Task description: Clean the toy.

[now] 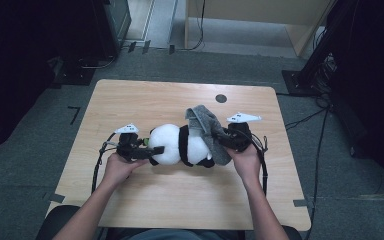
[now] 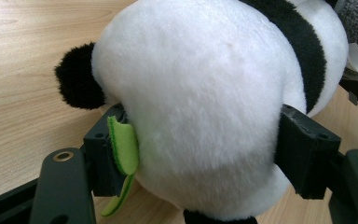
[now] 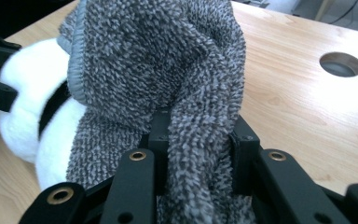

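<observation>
A black-and-white panda plush [image 1: 180, 145] lies on its side in the middle of the wooden table [image 1: 145, 100]. My left gripper [image 1: 150, 150] is shut on its white round head [image 2: 196, 102], with a jaw pressed into each side and a green fabric tab [image 2: 123, 149] by the left jaw. A grey fuzzy cloth [image 1: 207, 127] drapes over the plush's other end. My right gripper [image 1: 225, 140] is shut on a fold of that cloth [image 3: 200, 140], which bunches up over the plush [image 3: 32, 116].
A round cable hole [image 1: 221, 98] sits in the table near its far edge. Cables [image 1: 98, 165] trail from both grippers towards the person. Dark equipment stands [image 1: 310, 75] and floor cables flank the table.
</observation>
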Demonstrator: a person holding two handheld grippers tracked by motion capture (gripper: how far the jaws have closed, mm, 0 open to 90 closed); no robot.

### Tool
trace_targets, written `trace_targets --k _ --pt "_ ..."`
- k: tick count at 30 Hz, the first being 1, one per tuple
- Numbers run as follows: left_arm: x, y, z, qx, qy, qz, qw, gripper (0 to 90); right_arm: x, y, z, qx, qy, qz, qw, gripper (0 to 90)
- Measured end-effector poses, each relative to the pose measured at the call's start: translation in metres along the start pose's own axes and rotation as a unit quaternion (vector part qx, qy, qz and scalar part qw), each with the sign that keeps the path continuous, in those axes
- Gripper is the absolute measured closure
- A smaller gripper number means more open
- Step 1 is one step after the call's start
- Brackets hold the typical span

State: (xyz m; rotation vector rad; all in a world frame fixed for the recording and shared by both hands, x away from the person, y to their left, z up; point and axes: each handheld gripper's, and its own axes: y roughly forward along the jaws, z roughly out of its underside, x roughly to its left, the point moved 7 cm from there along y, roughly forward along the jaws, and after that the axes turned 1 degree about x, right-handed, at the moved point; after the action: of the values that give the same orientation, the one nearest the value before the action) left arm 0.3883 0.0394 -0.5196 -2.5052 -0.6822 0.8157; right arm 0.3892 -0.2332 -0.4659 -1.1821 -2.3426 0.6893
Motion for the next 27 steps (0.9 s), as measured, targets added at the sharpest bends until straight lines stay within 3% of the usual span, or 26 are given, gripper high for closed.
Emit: trace_targets --k 8,15,21,27 --pt "0.000 0.000 0.000 0.005 0.000 0.002 1.0000 27.1 -0.011 0.005 0.015 0.012 0.017 0.014 0.9997 70.1" --pt "0.001 0.000 0.000 0.011 0.008 0.004 0.9999 25.8 -0.016 0.014 0.031 0.040 0.033 0.022 0.9984 71.2" --pt "0.002 0.000 0.000 0.016 0.018 0.007 0.9997 24.7 -0.015 0.030 0.050 0.087 0.045 0.015 0.9951 71.9" --pt "0.002 0.000 -0.001 0.018 0.014 0.007 0.9997 25.0 -0.012 0.043 0.060 0.121 0.031 0.019 0.9920 71.8"
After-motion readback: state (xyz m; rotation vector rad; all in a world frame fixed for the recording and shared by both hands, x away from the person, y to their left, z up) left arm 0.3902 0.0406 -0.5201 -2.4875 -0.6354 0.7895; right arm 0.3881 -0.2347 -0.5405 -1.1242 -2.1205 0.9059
